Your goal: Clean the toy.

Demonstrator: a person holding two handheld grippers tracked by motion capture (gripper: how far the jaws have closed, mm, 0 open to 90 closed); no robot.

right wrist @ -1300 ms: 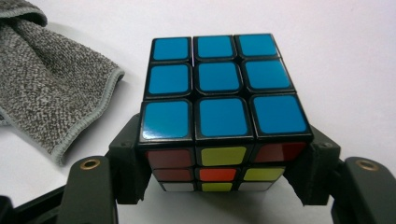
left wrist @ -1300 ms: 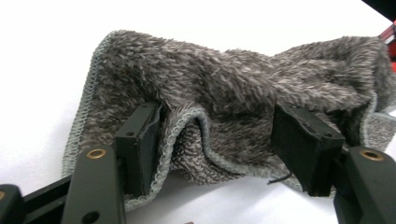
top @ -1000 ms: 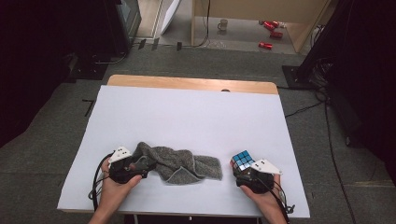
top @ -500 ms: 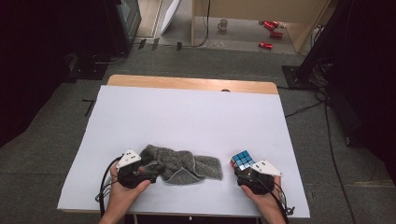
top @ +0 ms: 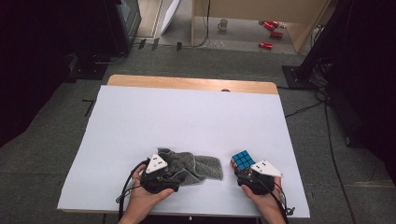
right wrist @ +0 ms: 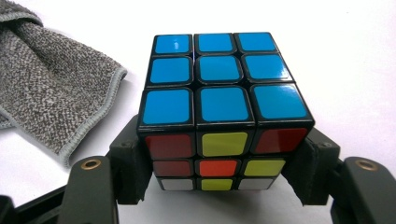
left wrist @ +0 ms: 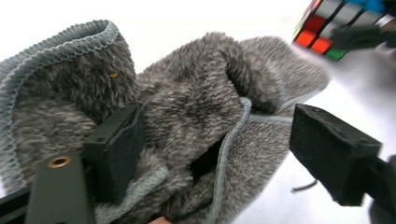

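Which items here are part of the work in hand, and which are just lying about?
In use: puzzle cube clamped in the right gripper; grey towel under the left gripper, whose jaws have just been opening.
Lying about: mug and red cans on the floor.

left gripper [top: 173, 173] fingers just opening; right gripper [top: 243, 176] fingers clamped

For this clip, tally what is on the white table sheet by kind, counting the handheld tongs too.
Grey cloth: 1
Puzzle cube: 1, blue face up
Handheld tongs: 2, left tongs with jaws open around the cloth folds, having just been opening; right tongs clamped on the cube's sides
Total: 4
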